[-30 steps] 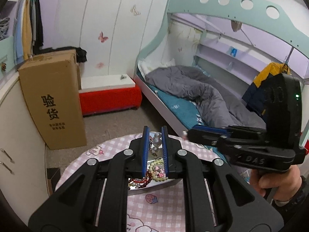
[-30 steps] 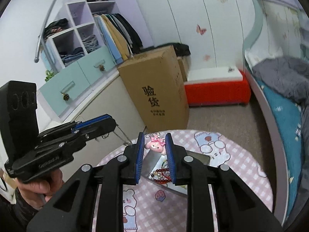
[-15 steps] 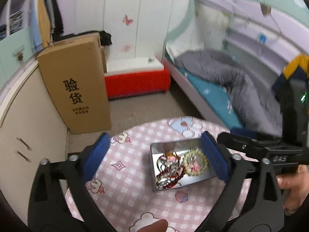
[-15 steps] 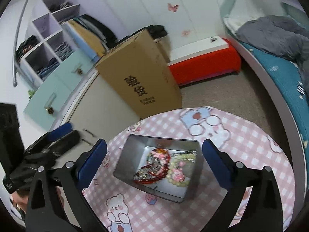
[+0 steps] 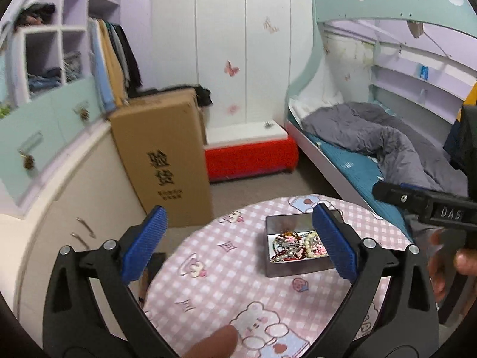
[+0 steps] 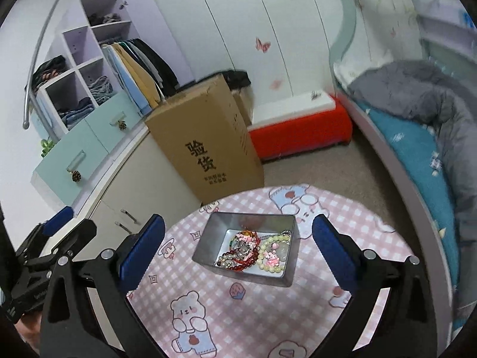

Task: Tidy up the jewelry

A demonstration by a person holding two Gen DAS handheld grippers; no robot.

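A grey metal tin (image 6: 205, 244) stands on a round table with a pink checked cloth (image 6: 238, 313). Inside lie a red bead bracelet (image 6: 241, 264), a pale green bead bracelet (image 6: 272, 253) and a silver chain, tangled together. My right gripper (image 6: 238, 253) is open and empty, held above and in front of the tin. My left gripper (image 5: 238, 244) is open and empty, with the tin (image 5: 286, 268) just inside its right finger (image 5: 334, 244). Each gripper shows at the edge of the other's view.
A tall cardboard box (image 6: 205, 146) stands on the floor behind the table. A red bench (image 6: 298, 137) is against the back wall. A bed with a grey duvet (image 6: 417, 95) is to the right, cupboards (image 6: 98, 137) to the left.
A second ago both grippers were shut on jewelry over the tin. Both opened, the pieces now lie in the tin, and both grippers have pulled back and up.
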